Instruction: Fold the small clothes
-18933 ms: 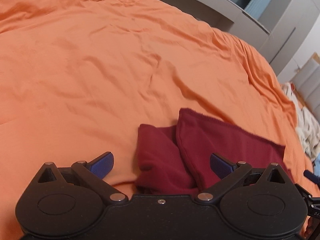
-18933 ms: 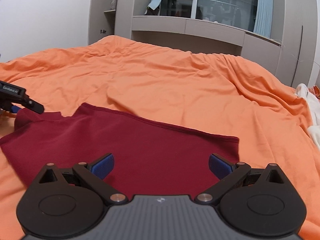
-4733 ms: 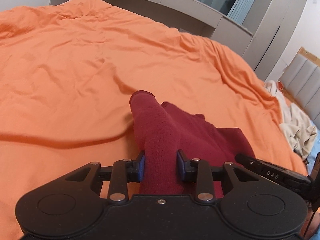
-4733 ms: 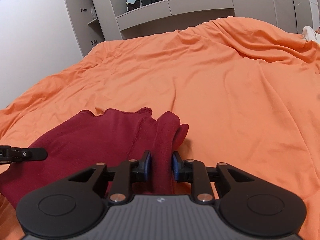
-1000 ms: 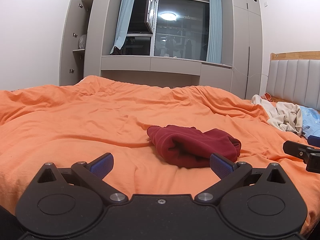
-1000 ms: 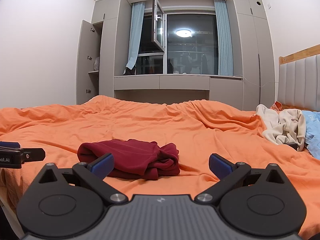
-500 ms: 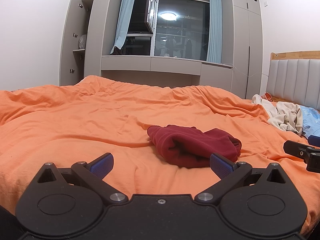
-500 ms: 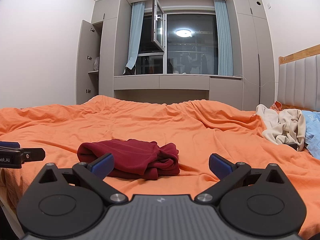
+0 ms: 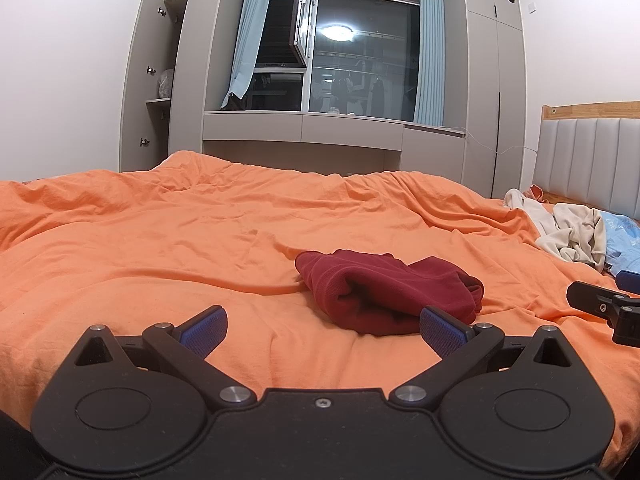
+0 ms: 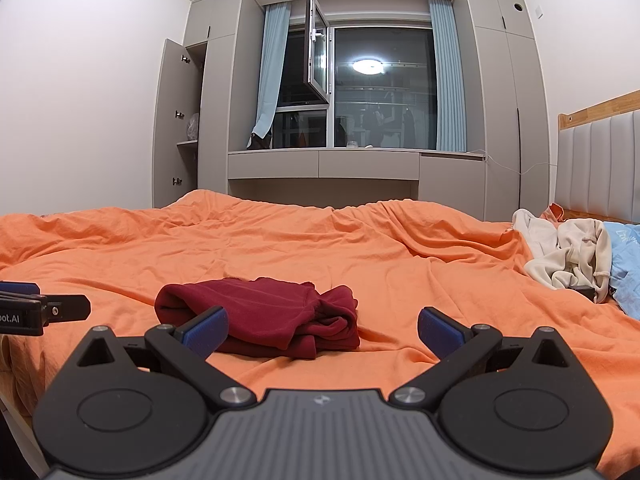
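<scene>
A dark red garment [image 9: 384,296] lies folded into a thick, loose bundle on the orange bedcover [image 9: 160,240]. In the right wrist view the same red garment [image 10: 264,312] sits left of centre. My left gripper [image 9: 322,328] is open and held back from the bundle, nothing between its blue pads. My right gripper [image 10: 322,328] is open too, low over the near part of the bed, with the bundle just beyond its left finger. Each gripper's tip shows at the edge of the other's view.
A heap of cream clothes [image 10: 568,256] and a light blue item [image 10: 628,276] lie at the right by the padded headboard [image 10: 596,176]. Grey cabinets [image 10: 320,168], a window and an open cupboard door stand beyond the bed's far edge.
Over the last second nothing has visibly moved. About five seconds ago both grippers were shut on the red garment; now both are open and drawn back, with the garment lying folded.
</scene>
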Demonstrator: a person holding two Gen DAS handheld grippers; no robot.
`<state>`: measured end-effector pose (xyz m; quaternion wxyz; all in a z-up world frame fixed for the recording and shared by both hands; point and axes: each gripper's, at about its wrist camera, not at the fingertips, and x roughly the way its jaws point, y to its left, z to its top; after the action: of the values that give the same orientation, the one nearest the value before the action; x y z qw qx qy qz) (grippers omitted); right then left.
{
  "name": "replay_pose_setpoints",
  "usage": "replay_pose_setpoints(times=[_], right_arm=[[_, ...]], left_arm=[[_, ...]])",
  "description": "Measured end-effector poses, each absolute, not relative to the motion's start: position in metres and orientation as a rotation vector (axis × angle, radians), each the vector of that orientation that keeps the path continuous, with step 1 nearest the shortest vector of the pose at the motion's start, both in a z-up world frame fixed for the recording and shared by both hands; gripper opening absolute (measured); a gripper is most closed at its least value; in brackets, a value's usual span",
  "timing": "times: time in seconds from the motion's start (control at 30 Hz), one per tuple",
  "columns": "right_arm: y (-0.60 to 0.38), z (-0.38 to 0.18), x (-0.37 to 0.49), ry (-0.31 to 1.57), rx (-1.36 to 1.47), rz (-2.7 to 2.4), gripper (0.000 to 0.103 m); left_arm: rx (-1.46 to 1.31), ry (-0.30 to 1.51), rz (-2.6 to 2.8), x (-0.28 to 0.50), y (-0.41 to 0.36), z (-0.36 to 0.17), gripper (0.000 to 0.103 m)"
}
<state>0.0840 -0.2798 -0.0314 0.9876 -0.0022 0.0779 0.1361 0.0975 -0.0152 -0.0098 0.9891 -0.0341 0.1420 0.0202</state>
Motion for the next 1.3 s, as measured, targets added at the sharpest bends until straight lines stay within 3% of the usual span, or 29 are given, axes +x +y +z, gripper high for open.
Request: replay_pose_setpoints(times=[1.3], right_arm=[[-0.2812, -0.0315, 0.0829, 0.157, -0.004, 0.273, 0.103]], left_arm=[[-0.068, 0.317, 0.079, 0.0990, -0.0156, -0.0109, 0.102]])
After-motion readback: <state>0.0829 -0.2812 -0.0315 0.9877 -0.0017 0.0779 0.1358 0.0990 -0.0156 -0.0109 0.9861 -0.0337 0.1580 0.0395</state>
